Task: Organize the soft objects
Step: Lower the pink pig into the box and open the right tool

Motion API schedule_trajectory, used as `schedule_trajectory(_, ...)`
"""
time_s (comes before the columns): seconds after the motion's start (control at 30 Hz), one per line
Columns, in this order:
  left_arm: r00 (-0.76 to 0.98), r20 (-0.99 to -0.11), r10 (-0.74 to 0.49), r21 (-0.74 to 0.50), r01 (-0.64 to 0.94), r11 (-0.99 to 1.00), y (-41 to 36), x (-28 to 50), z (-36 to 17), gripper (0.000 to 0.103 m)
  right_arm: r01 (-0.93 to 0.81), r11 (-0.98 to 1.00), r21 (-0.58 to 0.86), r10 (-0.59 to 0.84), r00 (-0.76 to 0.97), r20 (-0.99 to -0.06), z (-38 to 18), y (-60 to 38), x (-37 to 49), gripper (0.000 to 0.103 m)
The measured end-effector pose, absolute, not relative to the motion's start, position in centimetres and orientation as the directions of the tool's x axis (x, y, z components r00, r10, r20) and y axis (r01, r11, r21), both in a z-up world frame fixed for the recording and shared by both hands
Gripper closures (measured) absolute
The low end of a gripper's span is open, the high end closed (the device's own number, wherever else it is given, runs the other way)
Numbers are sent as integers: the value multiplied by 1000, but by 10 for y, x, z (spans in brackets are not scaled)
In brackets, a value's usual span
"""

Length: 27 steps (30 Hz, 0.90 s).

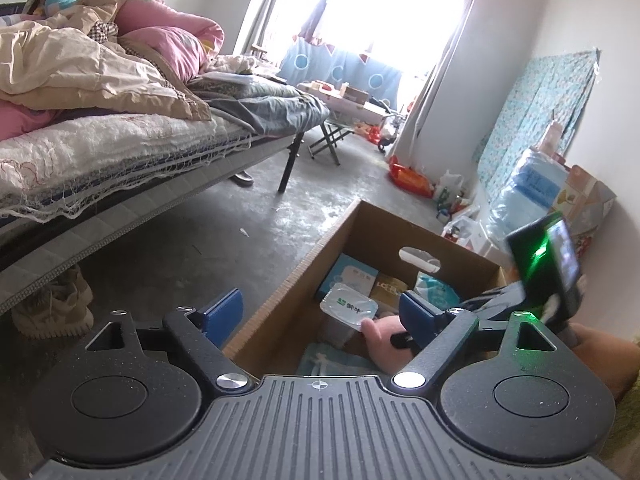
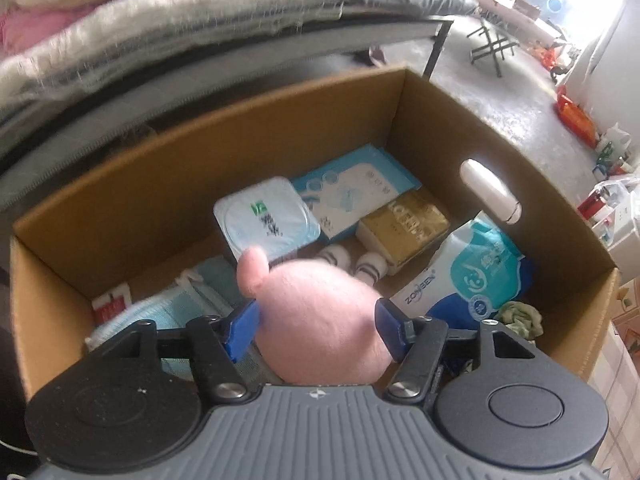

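Soft pink plush toy (image 2: 320, 320) between right gripper (image 2: 316, 330) pads, over cardboard box (image 2: 120, 168)

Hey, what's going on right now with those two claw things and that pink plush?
Right gripper shut on pink plush toy, over the cardboard box. Left gripper open, empty, at the box edge. Wipes pack and tub underneath.

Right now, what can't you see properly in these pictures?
- Pink plush toy: the right gripper and its body hide the toy's lower part in the right wrist view.
- White socks: mostly hidden behind the toy.
- Box floor, in the cardboard box: covered by packs.
- Window: glare washes out the outside in the left wrist view.
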<state>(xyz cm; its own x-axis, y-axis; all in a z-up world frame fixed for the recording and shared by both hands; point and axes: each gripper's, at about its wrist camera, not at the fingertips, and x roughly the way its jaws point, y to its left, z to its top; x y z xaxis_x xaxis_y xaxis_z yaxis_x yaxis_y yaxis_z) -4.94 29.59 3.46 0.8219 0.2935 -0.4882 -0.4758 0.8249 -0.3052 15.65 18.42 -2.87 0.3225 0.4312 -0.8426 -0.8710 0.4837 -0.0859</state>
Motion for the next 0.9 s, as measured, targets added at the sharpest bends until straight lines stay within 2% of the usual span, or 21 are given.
schedule_trajectory(0.13,825,-484,290,-296,-466,834,288,-51,39,12,-862,507,-5,527,315,-789,0,154,151,24)
schedule_trajectory(0.37,853,-456,254,-255,-398,881,259,-50,54,3,-829,546,122,676,349,-649,55,53,121,5)
schedule_trajectory(0.63,890,-447,90,-216,-205,955,200,-34,69,0,-707,660,254,719,499,-484,87,-101,83,1)
schedule_trajectory(0.77,889,-457,28,-191,-129,973,165,-20,72,0,-613,736,288,672,608,-423,83,-169,68,0)
schedule_trajectory(0.9,879,-476,-36,-167,-50,985,127,-2,72,0,-511,786,347,617,673,-407,61,-218,61,0)
